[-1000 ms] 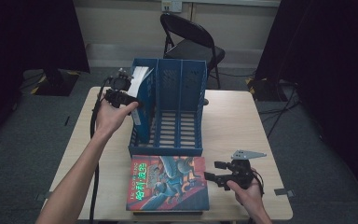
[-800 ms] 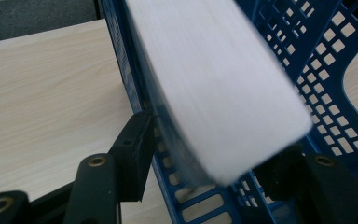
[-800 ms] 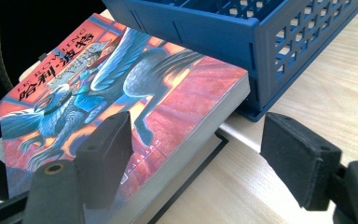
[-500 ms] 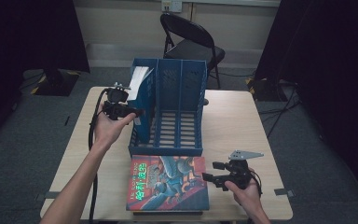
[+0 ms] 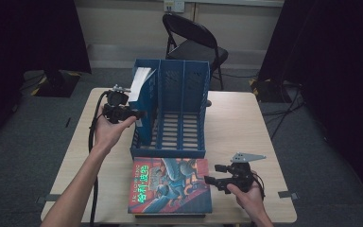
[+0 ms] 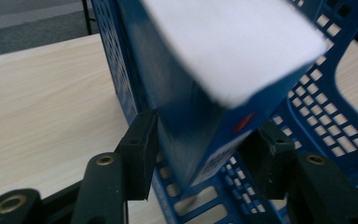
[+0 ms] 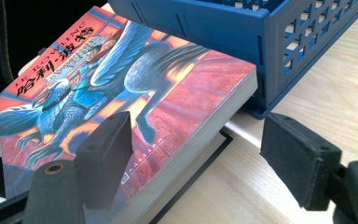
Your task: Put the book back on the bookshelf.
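Note:
A thick blue book (image 5: 141, 78) with white page edges stands tilted in the left compartment of a blue slotted file rack (image 5: 184, 85). My left gripper (image 5: 139, 116) reaches in from the rack's left side. In the left gripper view both pads (image 6: 142, 144) lie against the blue book (image 6: 191, 93); the jaws have just been opening a little with the book between them. A colourful illustrated book (image 5: 170, 184) lies flat in front of the rack. My right gripper (image 5: 211, 173) sits open at its right edge, one jaw above the cover (image 7: 121, 84), the other over the table.
The wooden table (image 5: 236, 123) has bare room right of the rack. A dark flat book (image 7: 193, 184) lies under the colourful one. The rack's middle and right compartments hold nothing. A black folding chair (image 5: 191, 38) stands behind the table.
My left hand has come down and slightly nearer with the blue book, which sits lower in the left compartment. The right hand and the colourful book have not moved.

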A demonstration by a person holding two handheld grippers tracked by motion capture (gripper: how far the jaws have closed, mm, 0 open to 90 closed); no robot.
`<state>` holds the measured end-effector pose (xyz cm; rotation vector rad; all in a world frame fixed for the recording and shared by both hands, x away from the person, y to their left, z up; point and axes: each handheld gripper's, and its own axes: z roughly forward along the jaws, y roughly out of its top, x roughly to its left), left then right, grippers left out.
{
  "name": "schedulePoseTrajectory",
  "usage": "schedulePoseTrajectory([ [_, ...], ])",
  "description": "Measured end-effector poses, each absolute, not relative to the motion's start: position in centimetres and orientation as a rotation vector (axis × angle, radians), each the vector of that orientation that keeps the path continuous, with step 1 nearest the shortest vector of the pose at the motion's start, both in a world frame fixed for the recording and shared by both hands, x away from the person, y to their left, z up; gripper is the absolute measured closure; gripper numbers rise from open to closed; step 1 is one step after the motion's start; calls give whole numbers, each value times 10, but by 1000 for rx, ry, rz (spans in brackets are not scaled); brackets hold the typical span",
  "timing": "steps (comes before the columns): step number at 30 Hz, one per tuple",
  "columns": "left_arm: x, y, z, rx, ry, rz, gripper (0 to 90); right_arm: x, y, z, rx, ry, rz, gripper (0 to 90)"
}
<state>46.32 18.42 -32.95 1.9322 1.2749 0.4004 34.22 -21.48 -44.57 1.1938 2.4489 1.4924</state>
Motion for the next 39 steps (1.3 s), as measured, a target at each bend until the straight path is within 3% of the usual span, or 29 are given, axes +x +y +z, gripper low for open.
schedulePoseTrajectory([
  [5,452,196,-338,1910,1278,403,374,342,-212,-448,1190,2461,1481,242],
  [12,435,218,-345,1847,1223,293,331,342,-206,-449,1180,2478,1470,242],
  [16,428,224,-352,1835,1188,257,360,342,-203,-450,1172,2484,1468,242],
  [17,423,229,-356,1795,1149,186,429,342,-202,-450,1173,2484,1464,246],
  [27,384,225,-375,1894,1141,311,552,341,-197,-449,1154,2496,1459,274],
  [32,375,229,-384,1913,1130,305,626,341,-195,-449,1154,2492,1448,302],
  [39,355,224,-409,1967,1138,253,628,341,-196,-448,1162,2469,1441,358],
])
